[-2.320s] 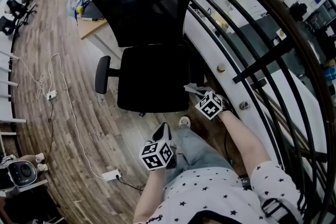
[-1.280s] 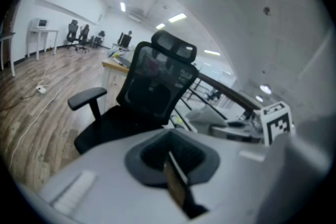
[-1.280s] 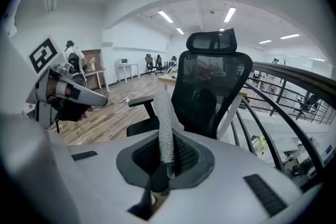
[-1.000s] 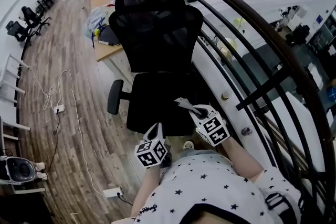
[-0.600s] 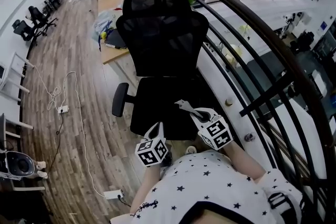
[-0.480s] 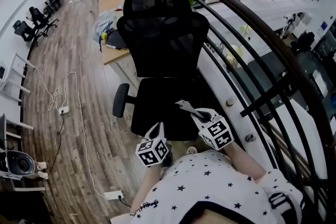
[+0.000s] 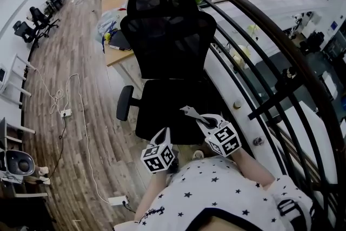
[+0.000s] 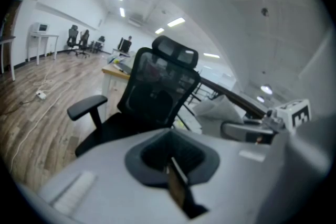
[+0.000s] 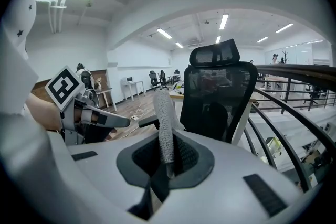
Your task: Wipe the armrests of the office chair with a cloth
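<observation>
The black mesh office chair faces me, and its left armrest sticks out at the seat's left. I cannot make out the chair's other armrest. My right gripper hovers over the seat's front right, shut on a grey cloth. In the right gripper view the cloth stands up from the shut jaws, with the chair behind. My left gripper is held near the seat's front edge, shut and empty. Its view shows the chair's armrest ahead on the left.
A dark curved railing runs close along the chair's right side. A wooden desk with clutter stands behind the chair. White cables and a power strip lie on the wood floor at left.
Since 2.3 s ago both grippers have come in toward the seat's front, the right one carrying the cloth. Over the last half second almost nothing has moved.
</observation>
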`<move>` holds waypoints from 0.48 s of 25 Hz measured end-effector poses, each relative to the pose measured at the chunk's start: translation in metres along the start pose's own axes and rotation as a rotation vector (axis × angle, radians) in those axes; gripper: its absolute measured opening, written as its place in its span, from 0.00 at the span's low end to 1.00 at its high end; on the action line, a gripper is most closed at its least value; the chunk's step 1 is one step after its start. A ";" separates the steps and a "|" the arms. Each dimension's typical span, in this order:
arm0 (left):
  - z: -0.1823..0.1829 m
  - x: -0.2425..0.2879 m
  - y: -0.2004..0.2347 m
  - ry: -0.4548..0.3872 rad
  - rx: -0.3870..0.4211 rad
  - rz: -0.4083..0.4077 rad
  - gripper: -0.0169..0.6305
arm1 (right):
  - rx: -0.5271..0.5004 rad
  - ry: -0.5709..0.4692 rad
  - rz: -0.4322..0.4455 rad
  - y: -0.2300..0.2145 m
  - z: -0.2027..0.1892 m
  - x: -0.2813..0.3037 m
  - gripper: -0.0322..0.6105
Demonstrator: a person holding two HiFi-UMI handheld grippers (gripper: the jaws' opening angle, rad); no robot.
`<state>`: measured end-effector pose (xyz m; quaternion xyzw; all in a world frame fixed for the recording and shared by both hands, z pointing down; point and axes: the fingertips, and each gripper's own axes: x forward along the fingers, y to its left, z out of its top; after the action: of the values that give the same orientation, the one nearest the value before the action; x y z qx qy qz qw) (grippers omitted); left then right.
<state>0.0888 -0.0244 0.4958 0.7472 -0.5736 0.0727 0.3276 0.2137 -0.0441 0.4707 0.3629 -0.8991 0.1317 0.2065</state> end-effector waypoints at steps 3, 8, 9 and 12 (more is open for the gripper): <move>-0.001 -0.002 0.000 0.000 -0.004 0.000 0.04 | 0.001 -0.004 0.001 0.002 0.000 -0.001 0.09; -0.004 -0.004 0.002 0.001 -0.006 0.000 0.04 | 0.001 -0.008 0.001 0.005 0.000 -0.001 0.09; -0.005 -0.004 0.002 0.002 -0.007 0.000 0.04 | 0.003 -0.010 -0.001 0.004 0.000 -0.001 0.09; -0.006 -0.003 0.001 0.002 -0.009 -0.004 0.04 | 0.007 -0.014 -0.006 0.003 0.000 -0.002 0.09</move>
<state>0.0879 -0.0184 0.4995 0.7466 -0.5722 0.0703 0.3319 0.2127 -0.0407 0.4698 0.3670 -0.8990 0.1316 0.1994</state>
